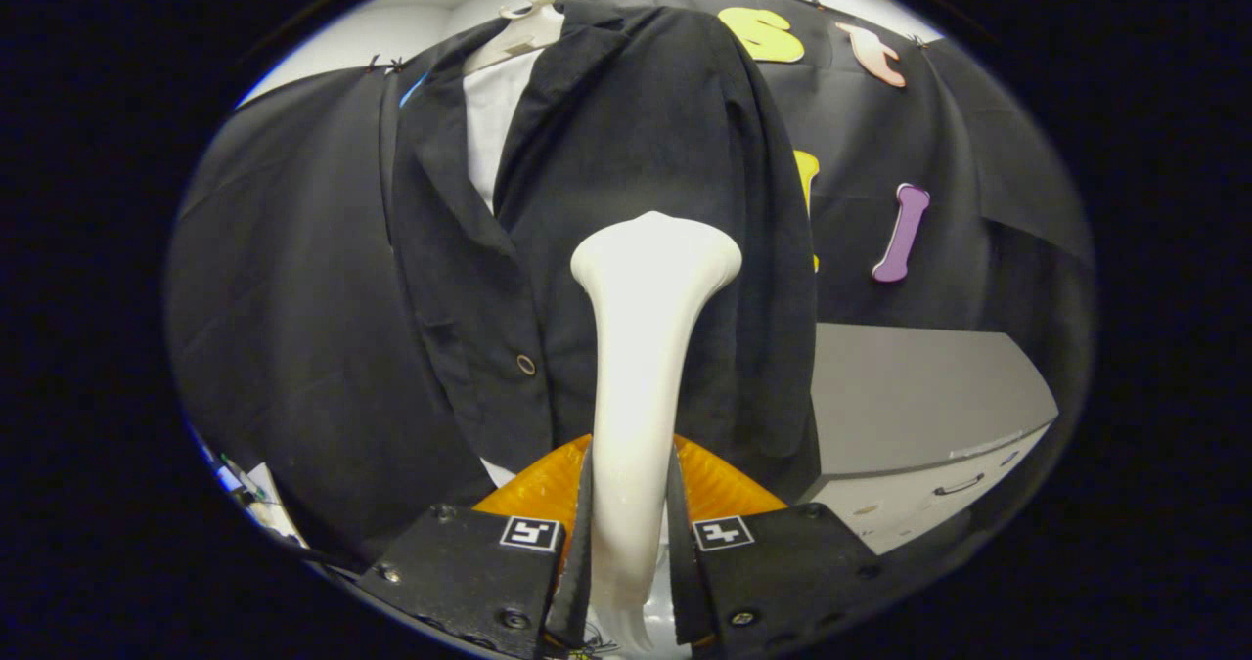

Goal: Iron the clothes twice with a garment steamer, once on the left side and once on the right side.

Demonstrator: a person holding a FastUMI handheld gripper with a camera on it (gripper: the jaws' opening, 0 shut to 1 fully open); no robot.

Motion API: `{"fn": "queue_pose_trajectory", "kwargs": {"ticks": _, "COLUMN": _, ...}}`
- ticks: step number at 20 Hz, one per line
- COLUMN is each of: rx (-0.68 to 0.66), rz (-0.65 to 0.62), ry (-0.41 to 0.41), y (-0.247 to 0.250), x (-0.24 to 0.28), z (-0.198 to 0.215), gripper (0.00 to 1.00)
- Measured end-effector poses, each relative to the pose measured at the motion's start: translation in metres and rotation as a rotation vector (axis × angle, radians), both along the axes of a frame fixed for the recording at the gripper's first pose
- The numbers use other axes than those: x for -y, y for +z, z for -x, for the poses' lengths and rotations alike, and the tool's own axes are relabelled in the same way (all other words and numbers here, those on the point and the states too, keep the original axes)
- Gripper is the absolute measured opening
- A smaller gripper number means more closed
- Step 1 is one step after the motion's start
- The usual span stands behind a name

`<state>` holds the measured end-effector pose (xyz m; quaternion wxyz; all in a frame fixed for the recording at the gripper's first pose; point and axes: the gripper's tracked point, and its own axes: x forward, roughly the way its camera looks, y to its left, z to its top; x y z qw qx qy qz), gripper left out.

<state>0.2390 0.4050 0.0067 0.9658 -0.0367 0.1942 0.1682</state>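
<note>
Clamped between my gripper's two fingers at the bottom centre of the frame, I see the white garment steamer; both fingers press on its narrow handle. Its neck rises to a wide, flat head at the middle of the frame, which sits over the front of the black jacket, though I cannot tell if it touches the cloth. I see the jacket hanging on a pale hanger at the upper centre, with a white shirt showing in its open collar. An orange piece lies just behind the fingers. A grey cabinet stands at the lower right.
</note>
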Motion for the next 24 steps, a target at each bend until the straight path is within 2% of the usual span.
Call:
{"fn": "queue_pose_trajectory", "kwargs": {"ticks": 9, "rx": -0.073, "rz": 0.014, "ry": -0.025, "y": -0.047, "x": 0.008, "z": 0.004, "gripper": 0.36}}
{"fn": "queue_pose_trajectory", "kwargs": {"ticks": 24, "rx": -0.194, "rz": 0.078, "ry": -0.021, "y": -0.134, "x": 0.013, "z": 0.012, "gripper": 0.36}}
